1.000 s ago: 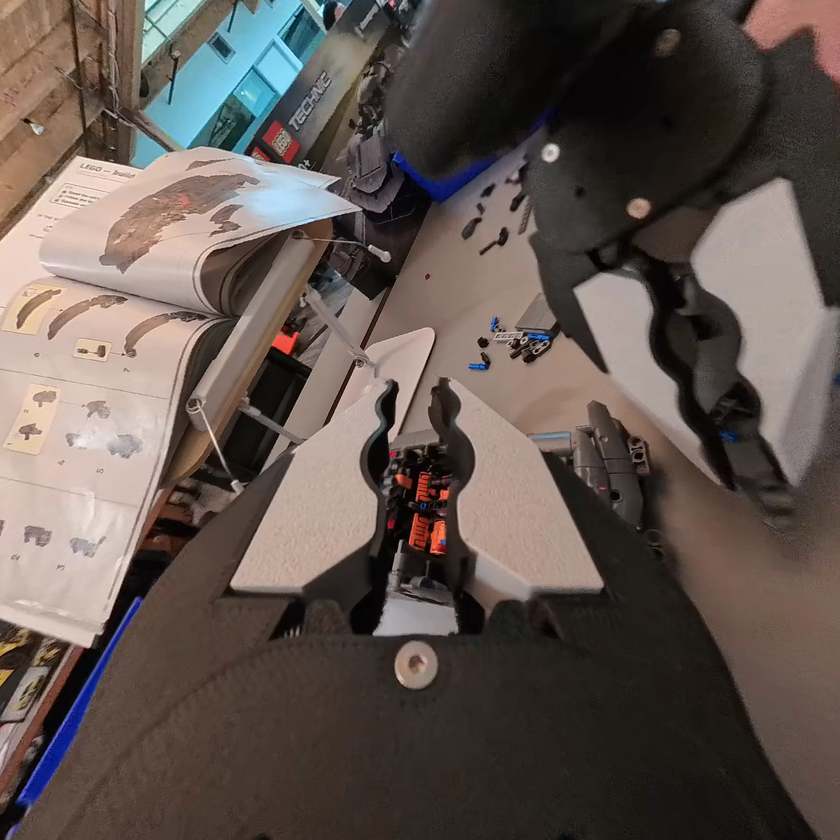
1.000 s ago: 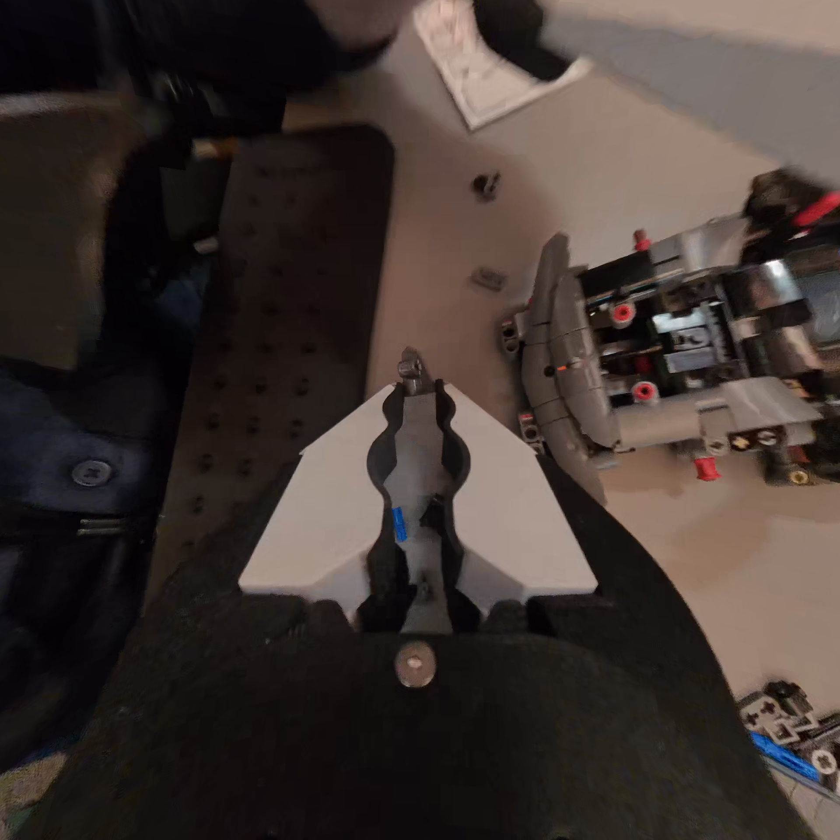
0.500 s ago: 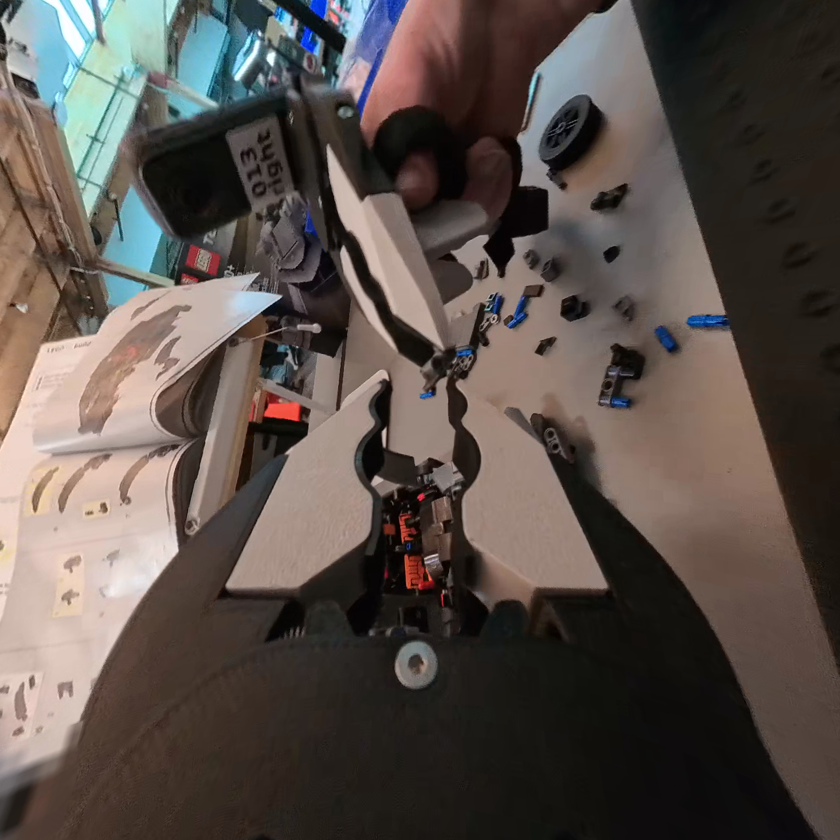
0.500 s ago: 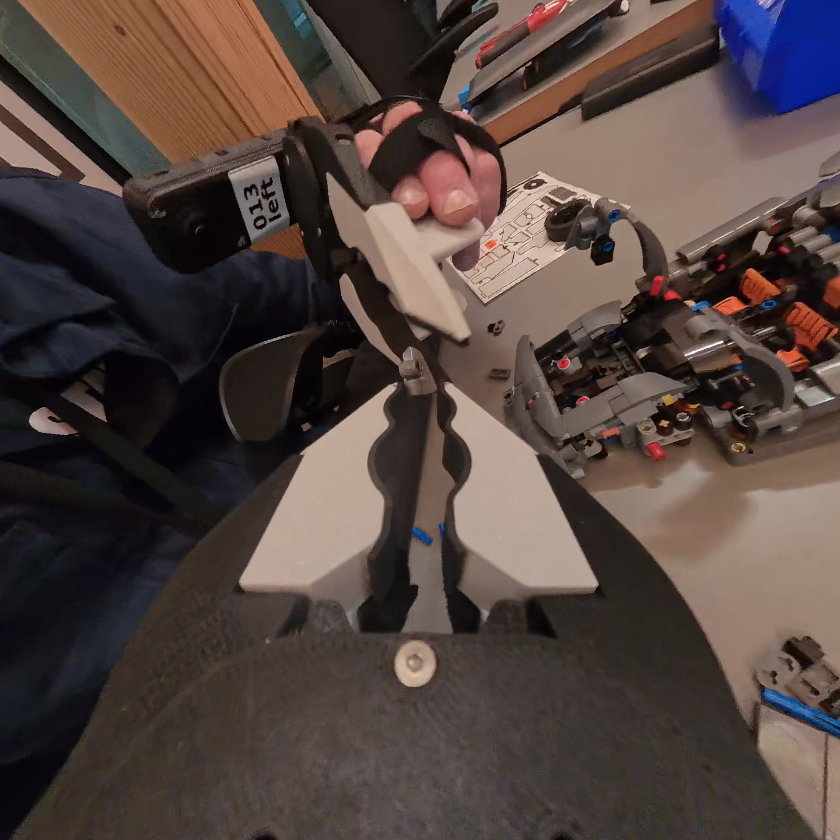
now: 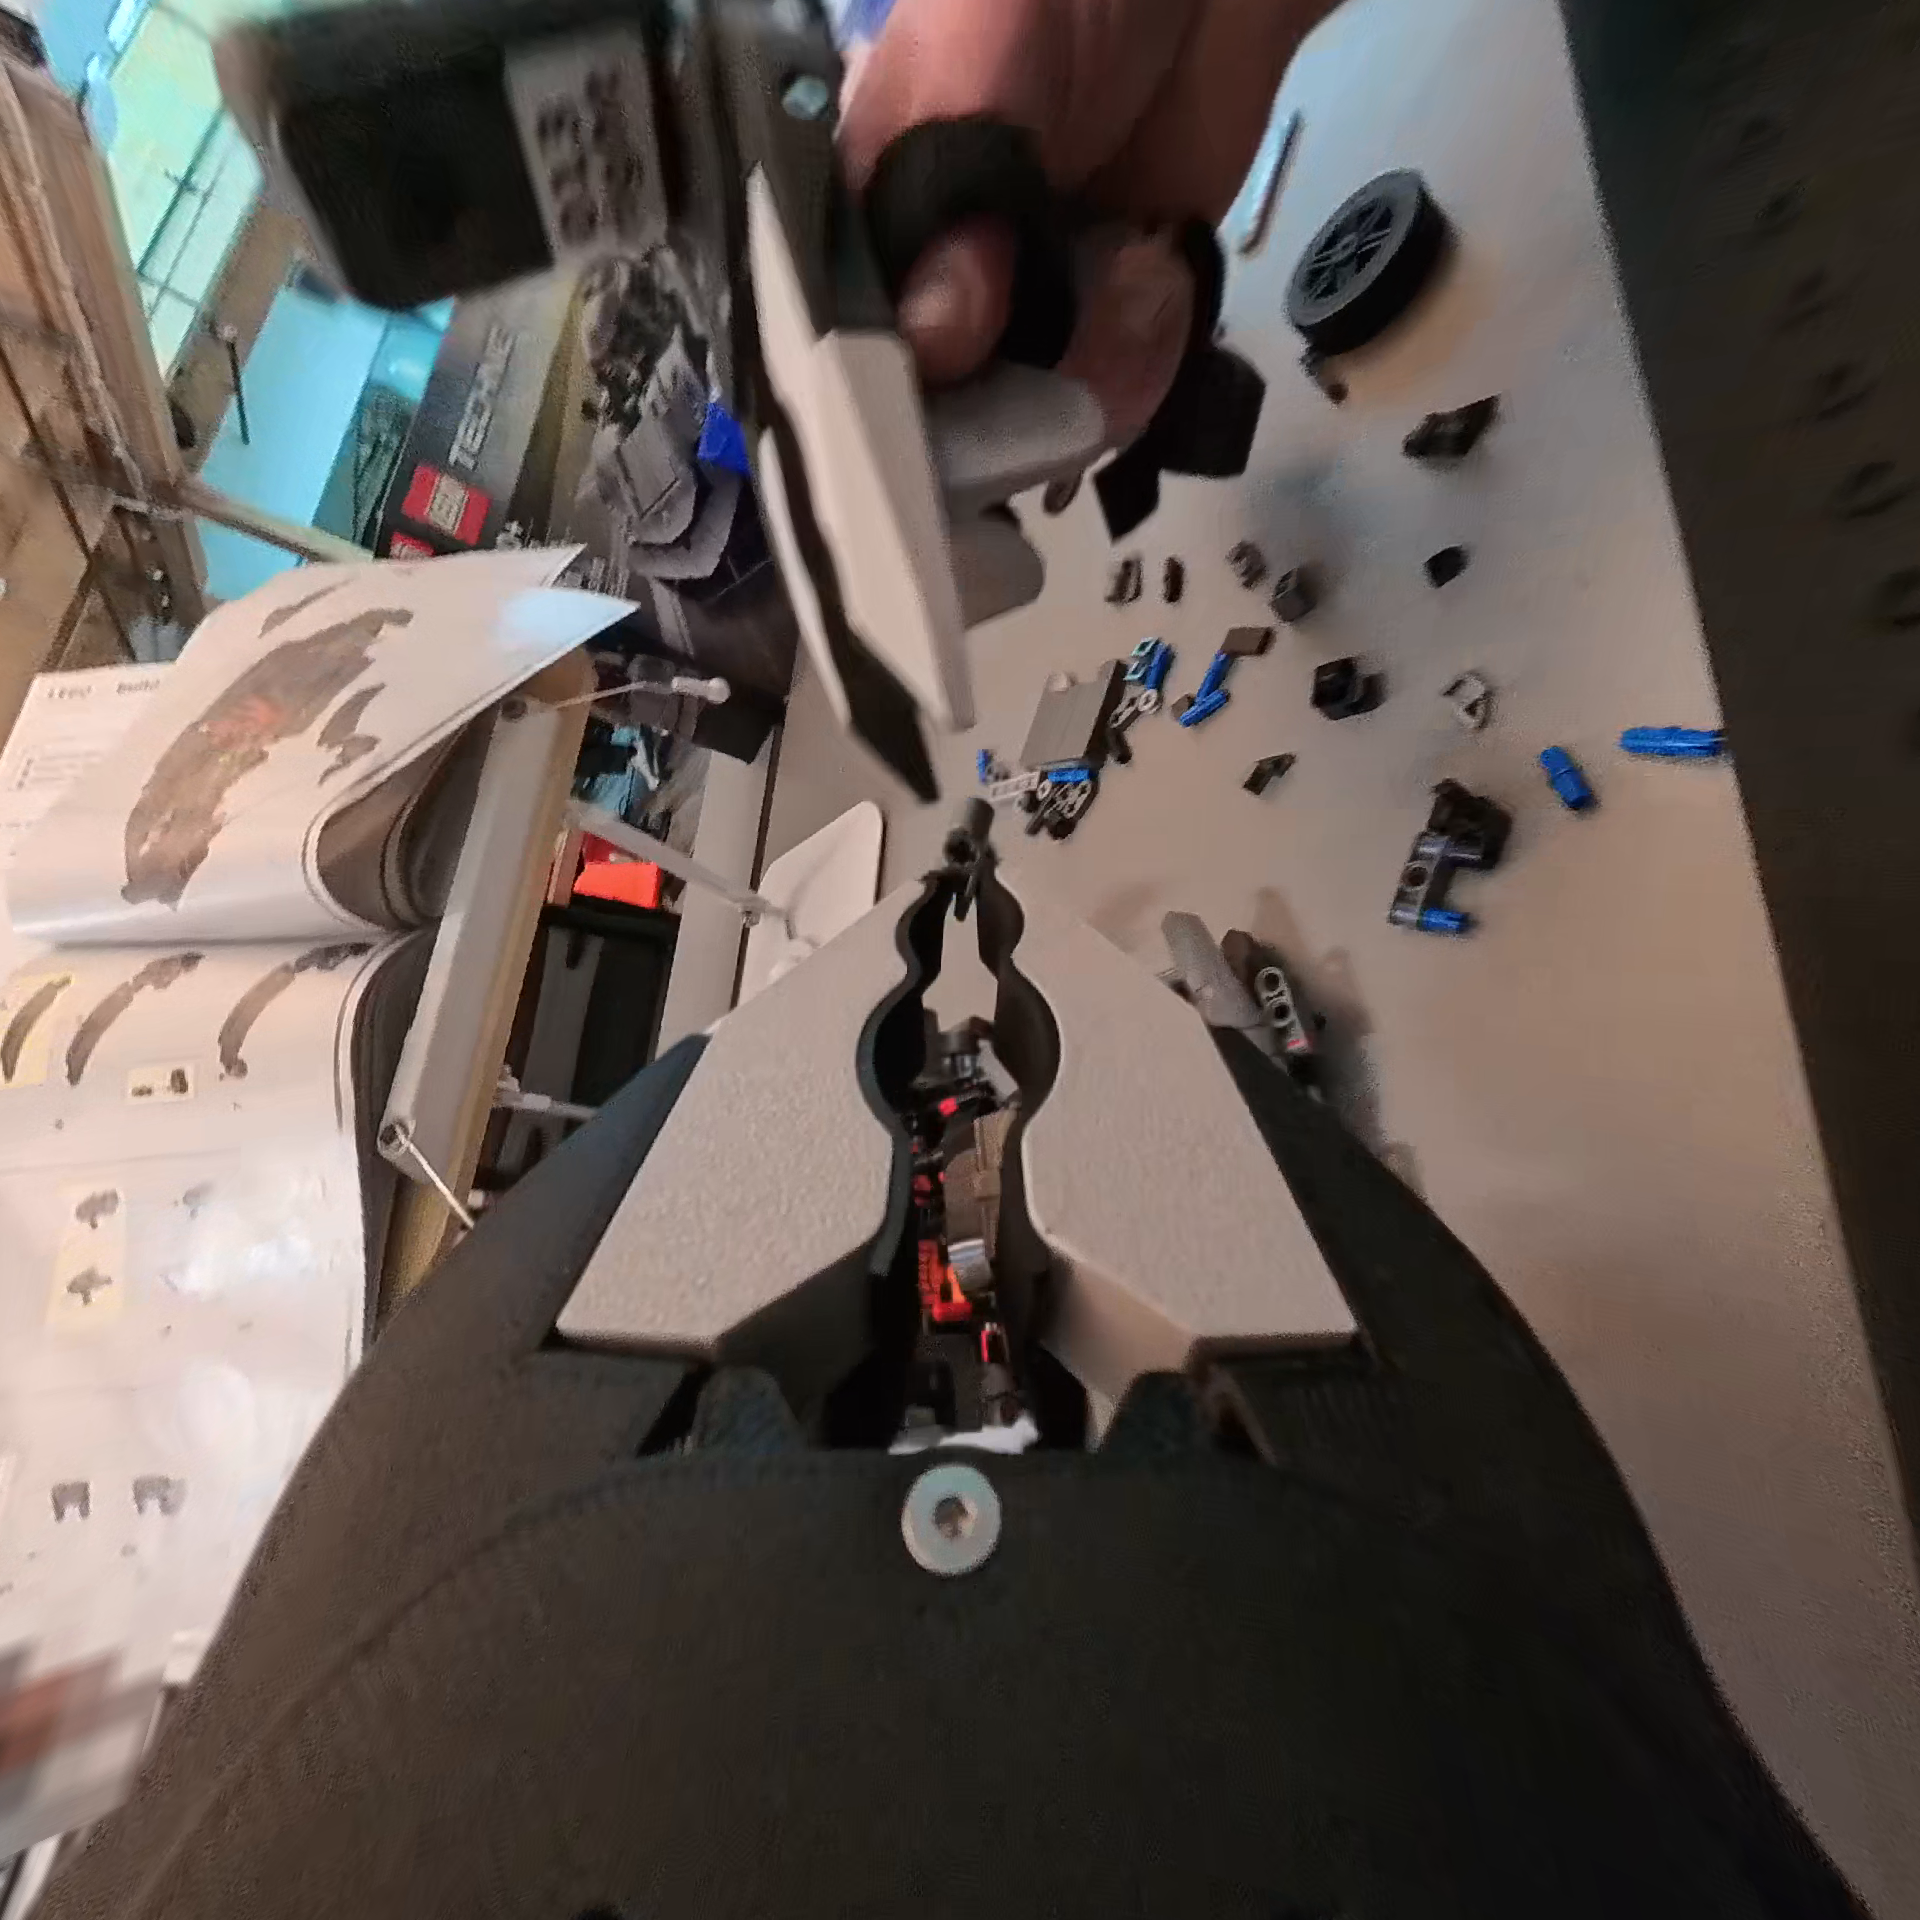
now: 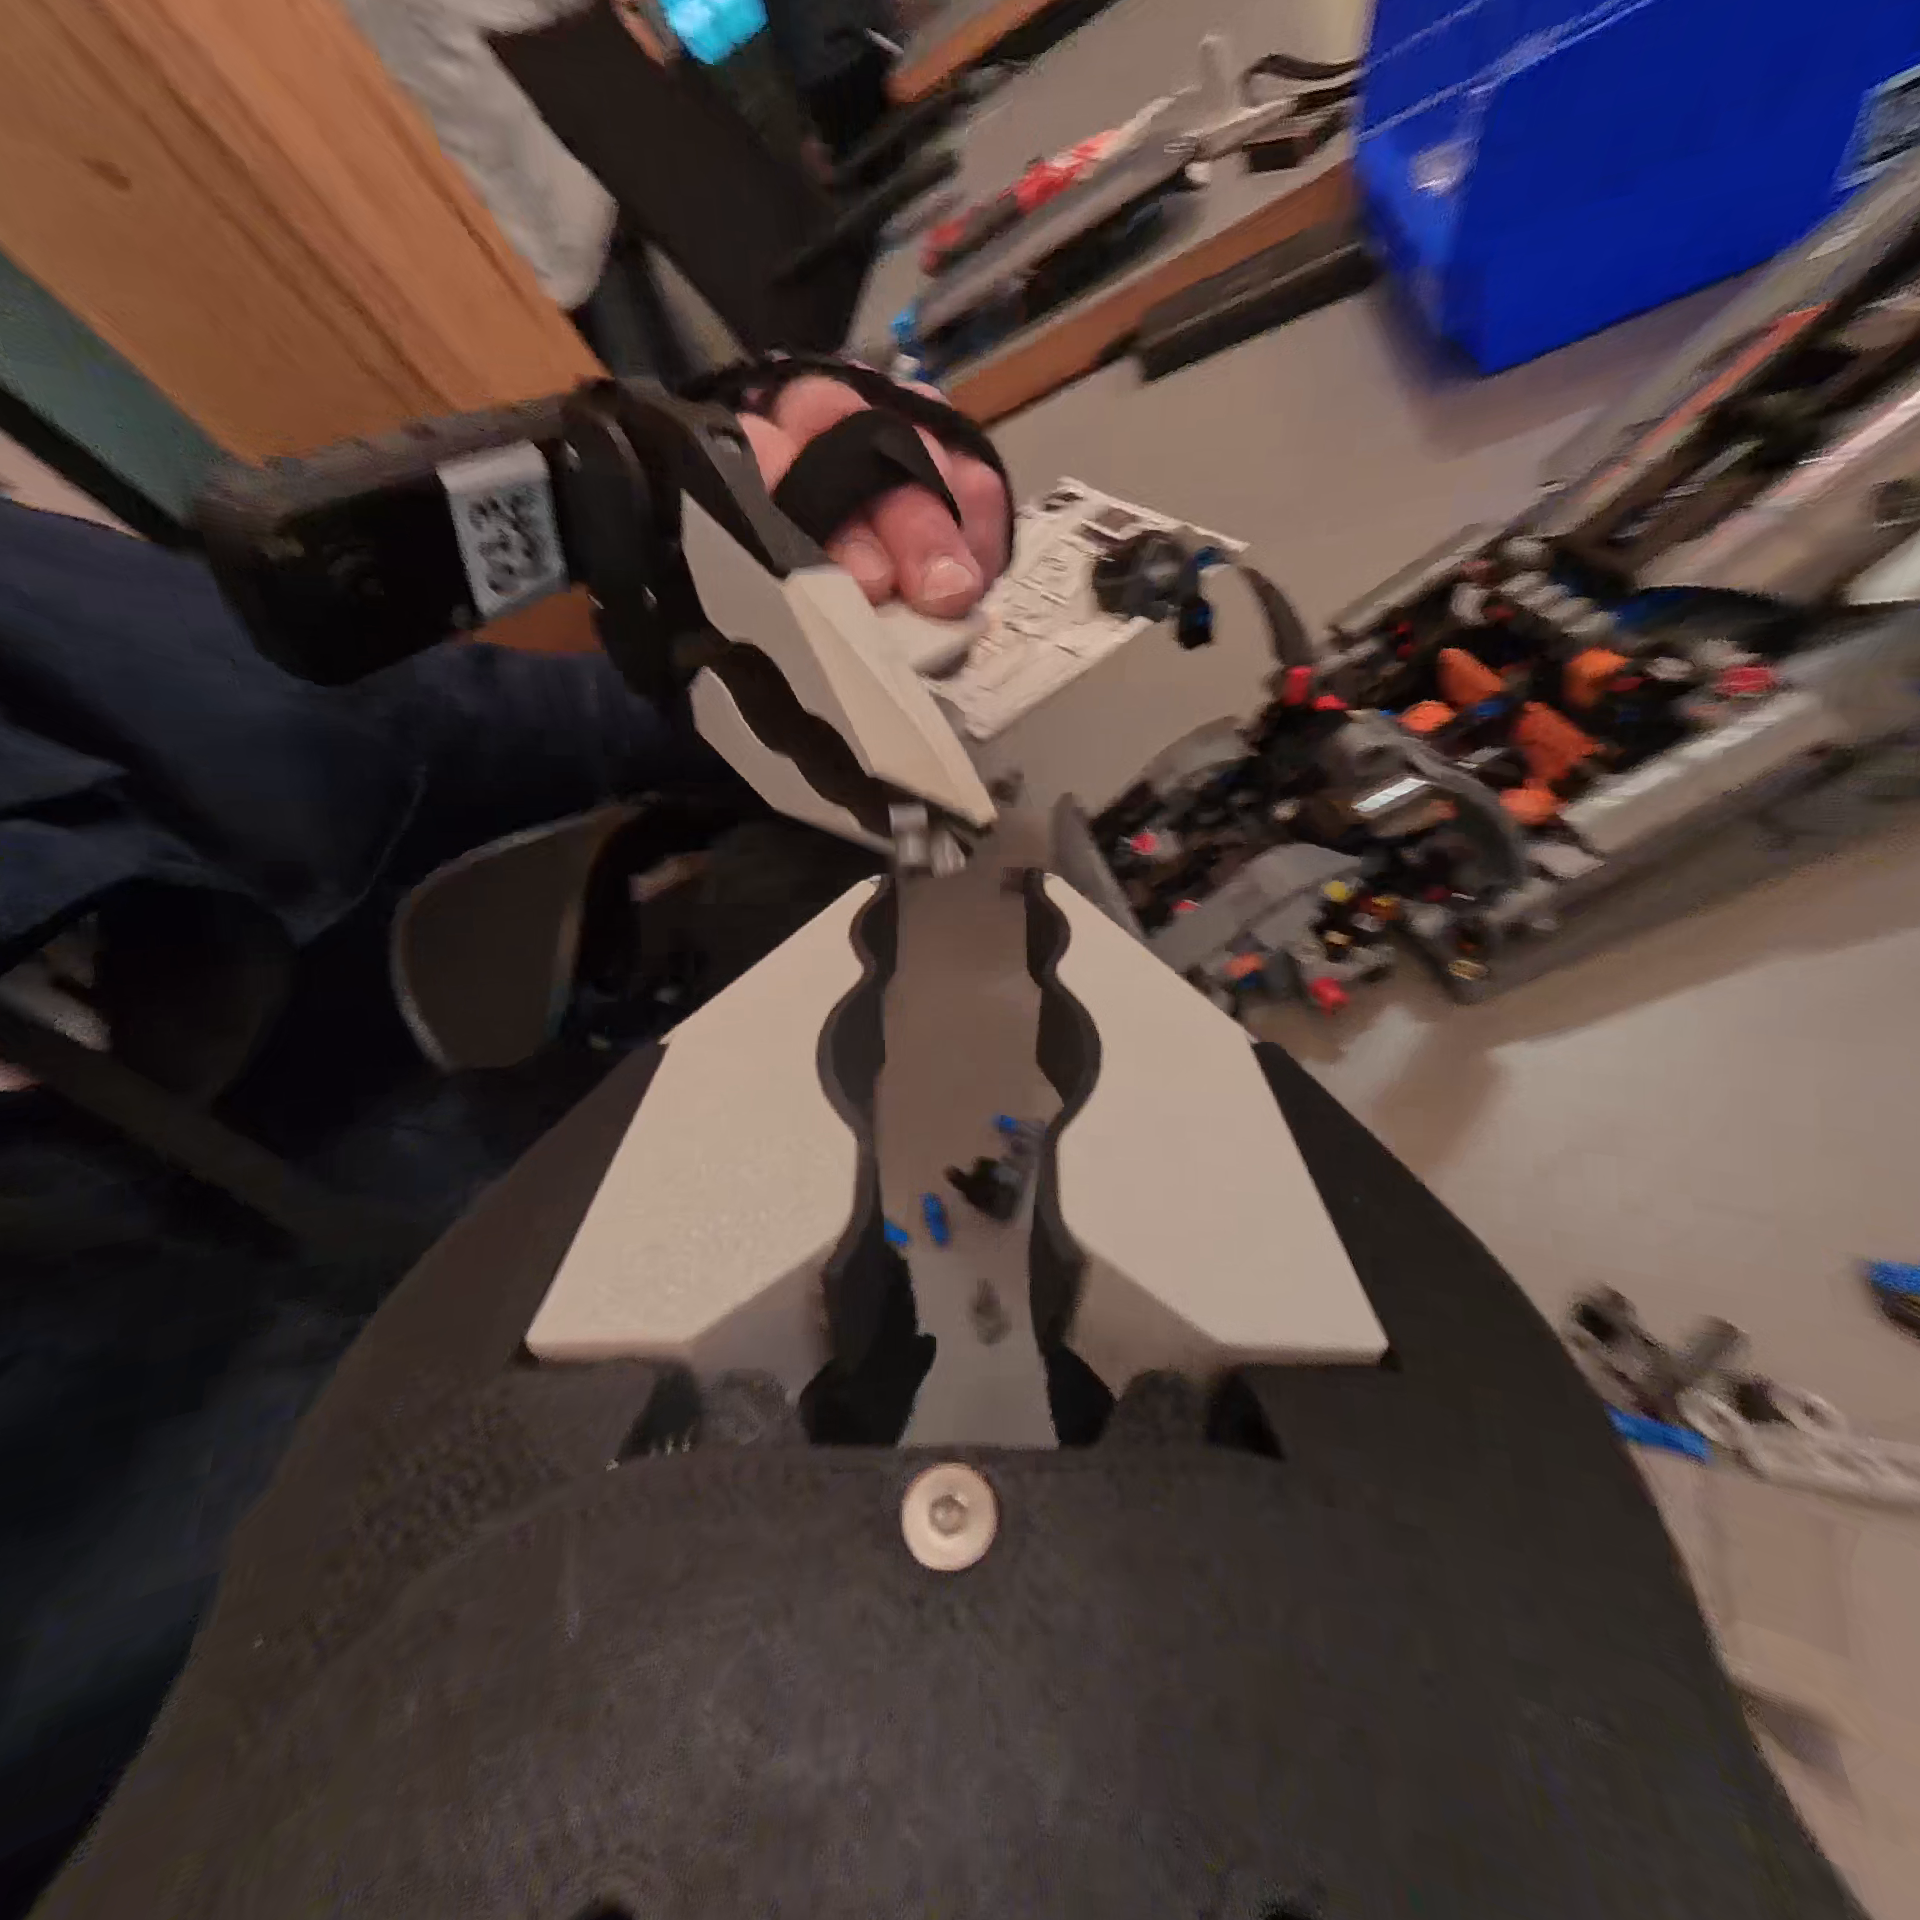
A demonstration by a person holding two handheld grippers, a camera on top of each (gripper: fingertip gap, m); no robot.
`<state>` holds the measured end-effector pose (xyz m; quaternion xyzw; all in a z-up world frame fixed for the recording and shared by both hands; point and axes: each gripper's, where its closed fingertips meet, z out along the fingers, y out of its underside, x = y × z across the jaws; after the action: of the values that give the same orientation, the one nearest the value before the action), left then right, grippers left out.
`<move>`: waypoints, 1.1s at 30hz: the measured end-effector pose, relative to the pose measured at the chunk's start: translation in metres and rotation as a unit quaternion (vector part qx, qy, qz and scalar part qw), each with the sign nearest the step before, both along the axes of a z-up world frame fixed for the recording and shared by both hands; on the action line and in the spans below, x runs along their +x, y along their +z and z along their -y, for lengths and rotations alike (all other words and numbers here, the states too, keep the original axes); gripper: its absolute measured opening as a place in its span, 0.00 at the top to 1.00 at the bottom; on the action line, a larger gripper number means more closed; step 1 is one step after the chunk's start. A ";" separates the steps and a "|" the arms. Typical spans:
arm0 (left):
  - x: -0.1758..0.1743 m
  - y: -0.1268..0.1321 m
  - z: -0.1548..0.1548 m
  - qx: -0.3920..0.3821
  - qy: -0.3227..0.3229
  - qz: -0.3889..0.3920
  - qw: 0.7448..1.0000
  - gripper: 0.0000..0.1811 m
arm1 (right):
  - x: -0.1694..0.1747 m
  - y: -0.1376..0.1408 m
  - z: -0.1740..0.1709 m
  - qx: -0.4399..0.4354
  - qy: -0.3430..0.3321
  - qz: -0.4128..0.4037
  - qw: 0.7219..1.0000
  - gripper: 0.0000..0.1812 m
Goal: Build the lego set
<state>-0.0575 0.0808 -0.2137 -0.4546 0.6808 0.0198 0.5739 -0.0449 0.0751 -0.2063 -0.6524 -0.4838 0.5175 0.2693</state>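
Grey table below; left gripper pinches small piece (dark).

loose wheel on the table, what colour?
Black wheel, seen best in the left wrist view.

Blue pins, grey table

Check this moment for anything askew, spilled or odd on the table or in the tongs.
Nothing looks damaged or spilled. Small blue and black lego pieces lie scattered loose on the grey table, normal for a build. The left tongs pinch a small dark grey connector piece at the very tips, a shallow hold. The right tongs are open.
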 end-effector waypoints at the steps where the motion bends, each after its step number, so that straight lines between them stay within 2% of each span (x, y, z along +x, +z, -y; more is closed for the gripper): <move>1: -0.002 0.000 -0.004 -0.006 0.008 0.004 1.000 0.98 | 0.005 -0.004 0.006 0.030 0.008 0.018 0.999 0.89; 4: -0.006 0.002 -0.011 -0.022 0.021 0.020 0.999 0.98 | 0.013 -0.033 0.033 0.105 0.057 0.111 0.987 0.94; 9: -0.006 -0.002 -0.015 -0.027 0.025 0.019 0.999 0.98 | 0.010 -0.087 0.060 0.206 0.098 0.247 0.942 0.98; 17: -0.005 -0.005 -0.015 -0.032 0.021 0.017 0.999 0.98 | 0.011 -0.117 0.067 0.223 0.124 0.323 0.911 0.97; 23: -0.005 -0.007 -0.016 -0.044 0.023 0.018 0.999 0.99 | 0.011 -0.115 0.062 0.217 0.110 0.316 0.917 0.99; 29: -0.005 -0.010 -0.016 -0.062 0.024 0.022 0.998 0.98 | 0.011 -0.084 0.057 0.167 0.080 0.225 0.957 0.99; 33: -0.004 -0.010 -0.016 -0.063 0.023 0.023 0.997 0.98 | 0.020 -0.064 0.037 0.112 0.017 0.152 0.982 0.99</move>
<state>-0.0618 0.0966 -0.2236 -0.5058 0.6567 -0.0205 0.5590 -0.0250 0.0380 -0.2701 -0.6807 -0.5856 0.3589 0.2549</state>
